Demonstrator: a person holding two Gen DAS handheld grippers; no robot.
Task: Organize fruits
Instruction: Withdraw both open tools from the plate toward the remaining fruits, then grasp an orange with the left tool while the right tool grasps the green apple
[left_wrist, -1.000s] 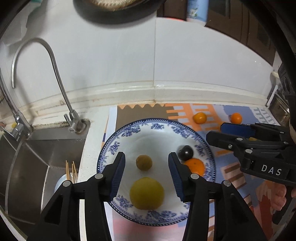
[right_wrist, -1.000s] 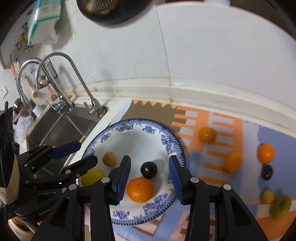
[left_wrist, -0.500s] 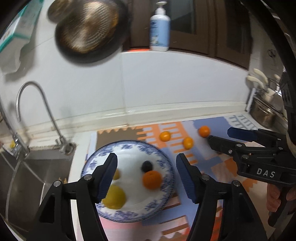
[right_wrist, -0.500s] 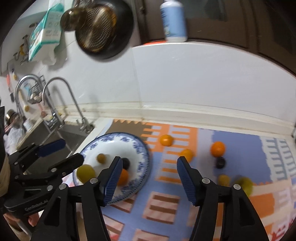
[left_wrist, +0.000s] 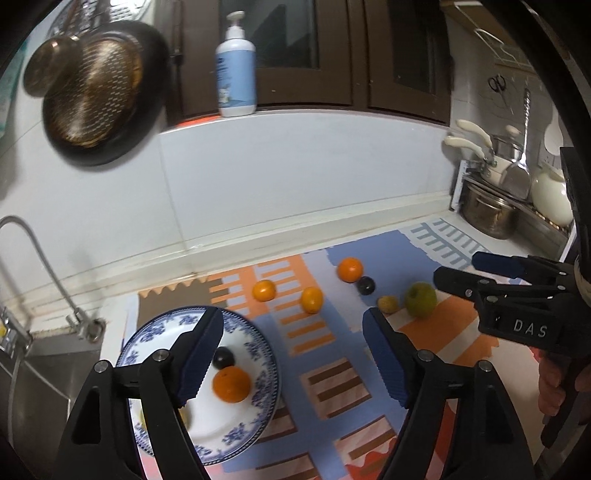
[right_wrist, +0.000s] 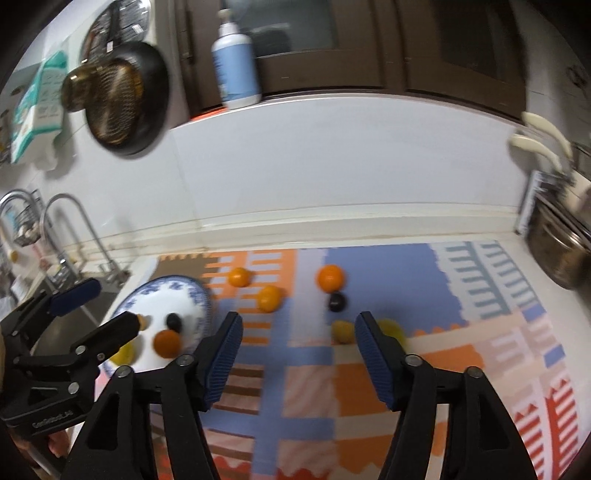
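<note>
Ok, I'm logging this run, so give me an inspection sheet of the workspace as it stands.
Surface: patterned mat on a white counter.
Job's things: blue-rimmed plate holds an orange and a dark fruit; six fruits loose on the mat, including a green one.
Clutter: nothing seen on the mat.
Grippers: left gripper open; right gripper open; both empty.
Cables: nothing seen.
Surroundings: faucet, pump bottle, hanging pan, steel pot.
</note>
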